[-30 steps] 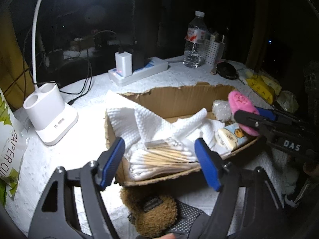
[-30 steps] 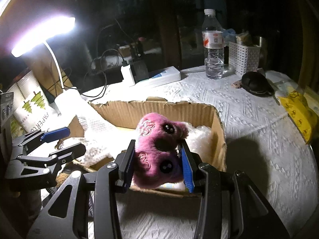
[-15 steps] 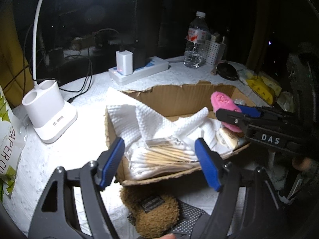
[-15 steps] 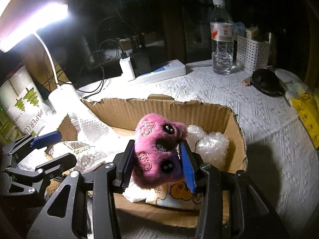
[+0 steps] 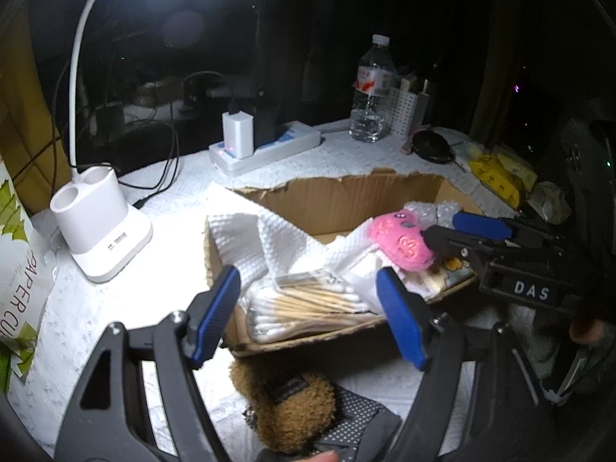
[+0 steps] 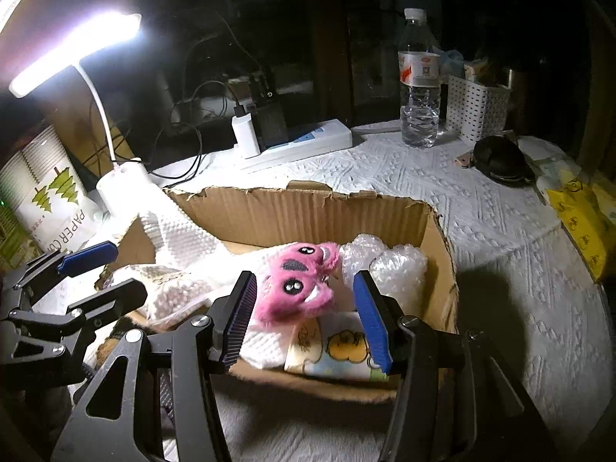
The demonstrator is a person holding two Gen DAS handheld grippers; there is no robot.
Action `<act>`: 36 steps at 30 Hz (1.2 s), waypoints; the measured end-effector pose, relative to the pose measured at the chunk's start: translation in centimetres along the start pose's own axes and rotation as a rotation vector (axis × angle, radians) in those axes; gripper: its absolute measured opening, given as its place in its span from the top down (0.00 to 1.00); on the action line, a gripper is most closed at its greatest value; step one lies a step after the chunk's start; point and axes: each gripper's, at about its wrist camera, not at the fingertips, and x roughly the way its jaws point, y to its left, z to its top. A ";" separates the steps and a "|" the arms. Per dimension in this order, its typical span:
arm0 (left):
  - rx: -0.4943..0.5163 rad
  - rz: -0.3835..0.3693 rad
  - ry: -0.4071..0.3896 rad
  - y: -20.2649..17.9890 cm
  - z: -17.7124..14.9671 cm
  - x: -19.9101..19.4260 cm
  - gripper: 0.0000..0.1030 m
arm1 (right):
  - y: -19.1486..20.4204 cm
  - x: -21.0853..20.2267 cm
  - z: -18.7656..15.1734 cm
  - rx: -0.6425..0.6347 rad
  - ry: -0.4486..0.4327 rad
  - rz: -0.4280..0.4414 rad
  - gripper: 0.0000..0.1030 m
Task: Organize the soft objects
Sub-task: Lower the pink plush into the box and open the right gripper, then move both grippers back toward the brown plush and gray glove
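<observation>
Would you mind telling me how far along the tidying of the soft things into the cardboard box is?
Done: the pink plush toy lies in the cardboard box beside the bubble wrap and white cloth. In hand: nothing; the right gripper is open around the toy, and the left gripper is open. Left: the brown plush lies outside, in front of the box.

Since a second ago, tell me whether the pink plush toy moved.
Yes. The pink plush toy went down into the cardboard box; the right hand-held gripper is open.
</observation>
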 end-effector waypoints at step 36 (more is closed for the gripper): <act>-0.055 0.058 -0.006 2.9 -5.0 -6.8 0.28 | 6.1 -4.8 -4.5 -0.040 -0.007 0.032 0.46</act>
